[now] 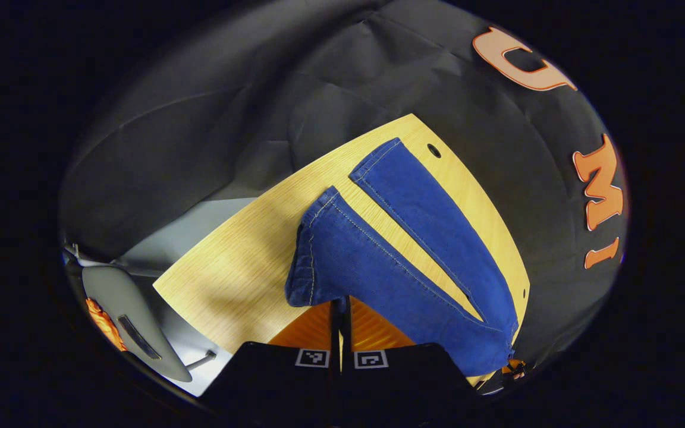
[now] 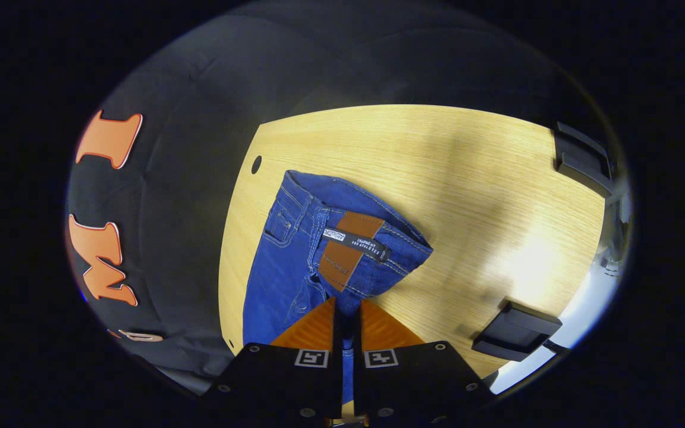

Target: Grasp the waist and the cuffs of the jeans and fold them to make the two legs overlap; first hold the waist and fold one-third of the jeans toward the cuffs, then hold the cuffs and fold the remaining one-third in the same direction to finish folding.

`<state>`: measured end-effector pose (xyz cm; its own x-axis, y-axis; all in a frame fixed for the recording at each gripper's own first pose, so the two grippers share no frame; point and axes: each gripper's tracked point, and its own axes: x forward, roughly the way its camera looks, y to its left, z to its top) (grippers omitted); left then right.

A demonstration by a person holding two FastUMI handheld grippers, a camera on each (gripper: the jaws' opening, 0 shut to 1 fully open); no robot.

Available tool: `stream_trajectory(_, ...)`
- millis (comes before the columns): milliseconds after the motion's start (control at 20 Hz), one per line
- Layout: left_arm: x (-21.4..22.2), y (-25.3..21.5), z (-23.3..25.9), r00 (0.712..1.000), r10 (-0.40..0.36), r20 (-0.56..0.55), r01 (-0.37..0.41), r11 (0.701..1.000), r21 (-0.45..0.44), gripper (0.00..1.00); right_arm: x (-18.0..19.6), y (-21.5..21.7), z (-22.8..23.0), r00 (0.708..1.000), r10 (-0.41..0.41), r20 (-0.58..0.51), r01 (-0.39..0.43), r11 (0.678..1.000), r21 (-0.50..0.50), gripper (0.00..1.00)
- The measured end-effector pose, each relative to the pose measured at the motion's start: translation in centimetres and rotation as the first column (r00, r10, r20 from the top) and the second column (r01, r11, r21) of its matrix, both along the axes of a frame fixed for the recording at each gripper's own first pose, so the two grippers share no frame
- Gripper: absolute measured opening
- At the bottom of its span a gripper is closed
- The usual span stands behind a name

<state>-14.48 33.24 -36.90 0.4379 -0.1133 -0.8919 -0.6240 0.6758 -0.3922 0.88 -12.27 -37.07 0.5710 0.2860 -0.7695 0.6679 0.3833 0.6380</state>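
The jeans [image 1: 402, 249] lie on the wooden worktop [image 1: 229, 267], with both ends raised off it by a gripper. In the left gripper view, the left gripper [image 1: 340, 306] has its fingers drawn together on the cuff end of the nearer leg [image 1: 342, 255], the fabric bunched and hanging over the fingertips; the farther leg [image 1: 420, 202] lies flat beside it, a wedge of bare worktop showing between the two. In the right gripper view, the right gripper [image 2: 347, 309] is clamped on the waist [image 2: 348, 244], at the edge just below the leather patch [image 2: 348, 249], so the waistband curls up and over towards the camera. Judgement: the two holds are at opposite ends of the same side of the garment, which suits carrying one leg across onto the other; the legs do not yet overlap, so the first, lengthwise fold appears to be in hand and not complete. The lifted edges keep the denim from dragging on the worktop as it is turned. Risk noted: the cuff grip takes a bunched edge, and whether both layers of the leg are held cannot be told. Two dark clamp-like fittings [image 2: 518, 330] sit at the worktop's edge, well apart from the garment. A round hole [image 1: 434, 150] in the worktop lies just beyond the farther cuff.
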Motion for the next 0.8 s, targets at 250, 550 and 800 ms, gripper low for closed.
stream_trajectory(250,0.8,1.1,2.2,0.993,0.115,0.027,-0.113,0.991,-0.07,0.01,0.5,-0.1,1.8,1.0,-0.016,0.021,0.015,1.0,0.018,0.08)
stream_trajectory(550,5.4,2.2,5.3,0.987,0.147,0.062,-0.139,0.983,-0.122,0.01,2.1,1.0,5.2,0.996,-0.074,0.042,0.072,0.996,0.045,0.08)
stream_trajectory(800,11.1,2.0,5.4,0.988,0.105,0.117,-0.089,0.987,-0.136,0.01,4.8,2.3,7.1,0.993,-0.113,0.022,0.112,0.992,0.063,0.08)
